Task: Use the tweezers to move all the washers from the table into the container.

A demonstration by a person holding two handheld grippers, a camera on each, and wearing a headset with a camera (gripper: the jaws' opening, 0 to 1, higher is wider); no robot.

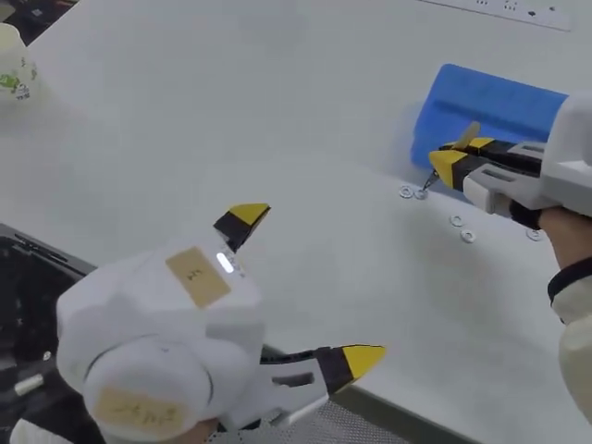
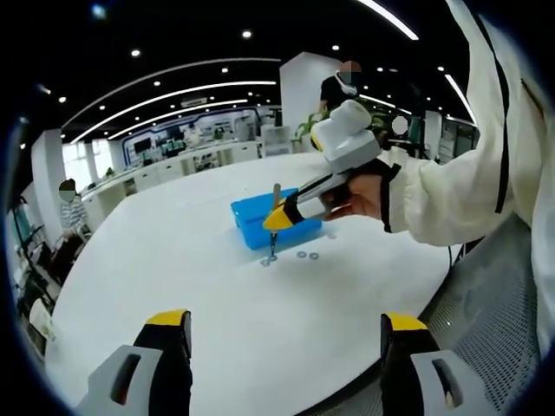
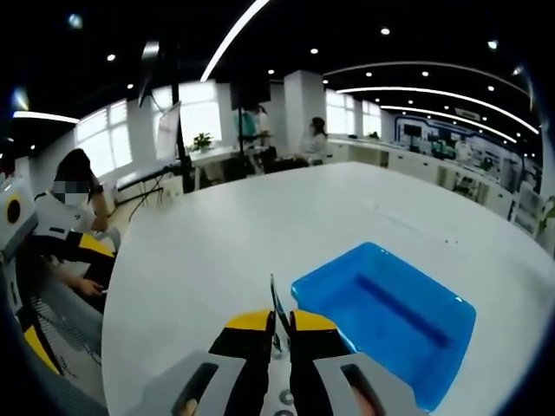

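Observation:
My right gripper (image 1: 450, 159) (image 3: 279, 328) is shut on a pair of tweezers (image 1: 427, 181) (image 3: 273, 303) that point down at the white table beside the blue container (image 1: 488, 104) (image 3: 381, 314). The tweezer tips are at a washer (image 1: 406, 191) just in front of the container's near corner. Other washers (image 1: 462, 228) lie on the table to the right of it. In the left gripper view the right gripper (image 2: 284, 215) hovers over the washers (image 2: 307, 256) in front of the container (image 2: 253, 218). My left gripper (image 1: 305, 285) (image 2: 286, 328) is open near the table's front edge, holding nothing.
A paper cup (image 1: 13, 67) stands at the far left of the table, and a power strip (image 1: 504, 8) lies along the back edge. A dark bin (image 1: 20, 287) sits below the table's left edge. People sit at desks in the background.

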